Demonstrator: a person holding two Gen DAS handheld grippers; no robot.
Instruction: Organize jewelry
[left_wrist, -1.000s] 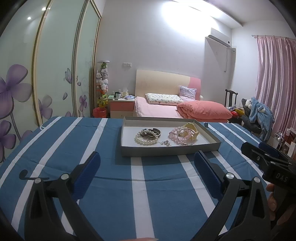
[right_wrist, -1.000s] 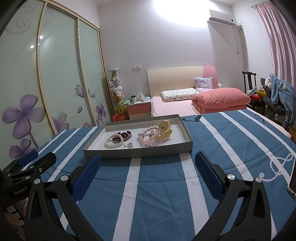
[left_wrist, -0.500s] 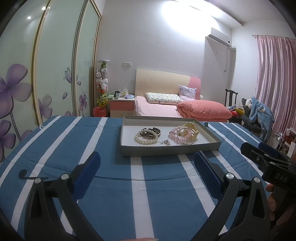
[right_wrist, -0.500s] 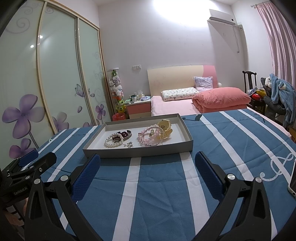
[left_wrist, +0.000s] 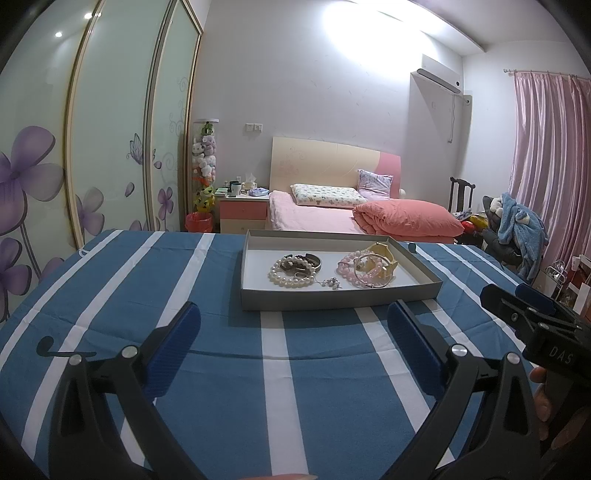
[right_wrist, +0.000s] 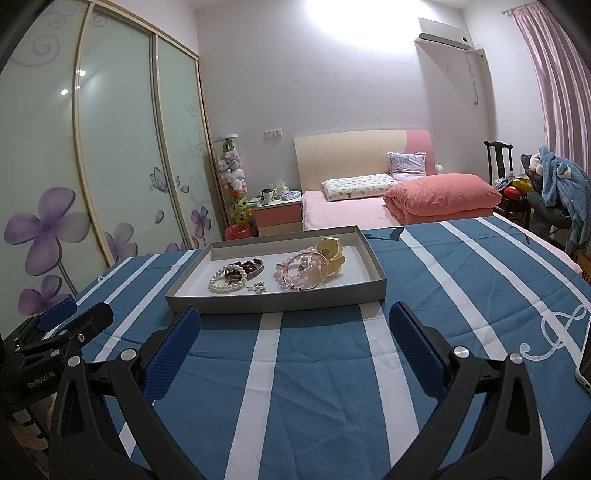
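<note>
A shallow grey tray (left_wrist: 332, 298) (right_wrist: 273, 302) sits on the blue-and-white striped cloth ahead of both grippers. In it lie a white pearl bracelet (left_wrist: 291, 280) (right_wrist: 221, 286), a dark bead bracelet with a metal bangle (left_wrist: 306, 260) (right_wrist: 251, 266), a small silver piece (left_wrist: 331, 283) (right_wrist: 259, 287), a pink bead bracelet with a thin bangle (left_wrist: 364, 273) (right_wrist: 299, 275) and a yellow box-like item (left_wrist: 384, 254) (right_wrist: 330, 254). My left gripper (left_wrist: 293, 334) is open and empty, short of the tray. My right gripper (right_wrist: 294, 334) is open and empty, also short of it.
The striped cloth (left_wrist: 147, 288) covers a table. A phone edge (right_wrist: 584, 365) lies at the far right. Behind are a pink bed (left_wrist: 332, 218), a nightstand (left_wrist: 243, 212), glass wardrobe doors (left_wrist: 110, 147) and a chair with clothes (left_wrist: 517, 229).
</note>
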